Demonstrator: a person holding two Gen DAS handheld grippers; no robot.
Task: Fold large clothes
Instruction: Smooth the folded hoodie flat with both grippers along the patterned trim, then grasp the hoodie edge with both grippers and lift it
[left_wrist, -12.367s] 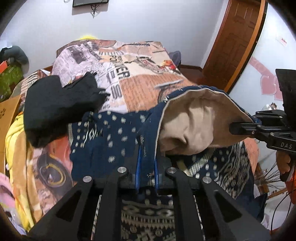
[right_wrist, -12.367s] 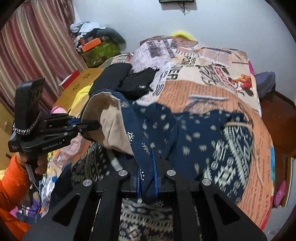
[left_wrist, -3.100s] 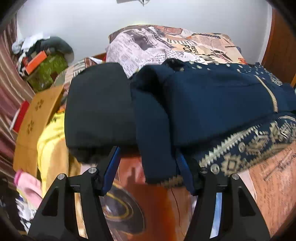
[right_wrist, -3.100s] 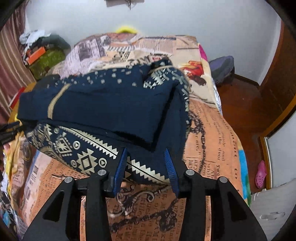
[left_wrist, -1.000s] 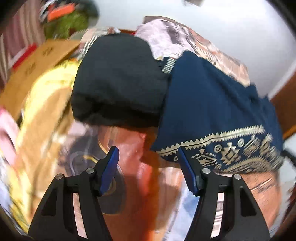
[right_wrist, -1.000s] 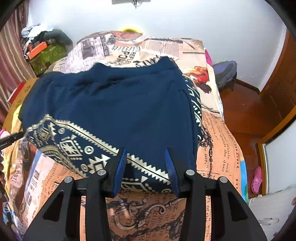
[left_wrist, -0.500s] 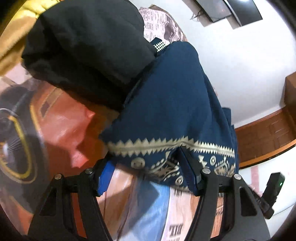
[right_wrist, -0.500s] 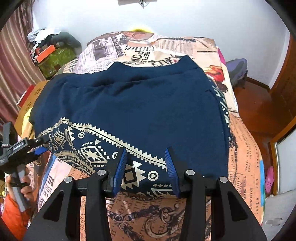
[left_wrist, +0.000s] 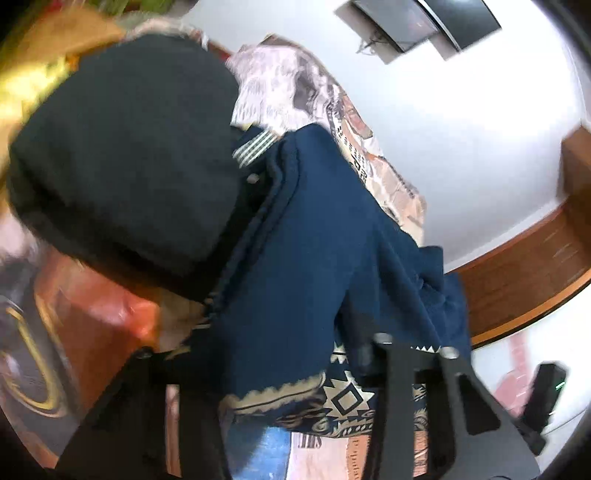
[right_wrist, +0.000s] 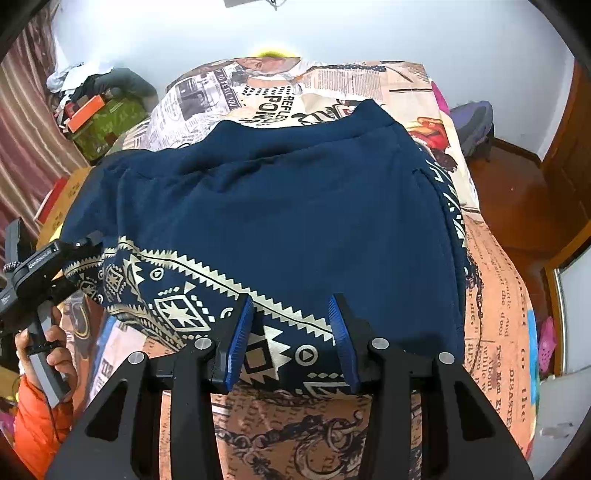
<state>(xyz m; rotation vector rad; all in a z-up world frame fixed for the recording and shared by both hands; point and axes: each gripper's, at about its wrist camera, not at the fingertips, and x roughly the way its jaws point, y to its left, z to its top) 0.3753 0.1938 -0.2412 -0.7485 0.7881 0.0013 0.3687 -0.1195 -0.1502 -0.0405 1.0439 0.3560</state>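
Sweater (right_wrist: 288, 221), one, navy with a cream patterned hem band, lies folded flat on the bed (right_wrist: 495, 302), its hem toward the near edge. Two grippers work at that hem. Nearest in the right wrist view, the right gripper (right_wrist: 291, 332) has its two blue pads set apart over the patterned band; cloth lies between them, but the pads do not squeeze it and gaps show on both sides. At the hem's left corner the left gripper (right_wrist: 83, 245) reaches in, held by one hand (right_wrist: 55, 347) above an orange sleeve (right_wrist: 33, 424). Its jaws are closing, and in the blurred left wrist view the sweater's corner (left_wrist: 295, 332) fills the space between them and bunches up there, so they pinch the cloth.

Just beyond that corner sits one black garment (left_wrist: 129, 155), a rounded heap touching the sweater's side edge. Farther back the bed's newspaper-print cover (right_wrist: 258, 96) runs to the white wall (right_wrist: 369, 33). One dark screen (left_wrist: 424, 22) hangs on that wall. At the far left, one green box (right_wrist: 107, 122) sits among clutter beside a striped curtain (right_wrist: 26, 122).
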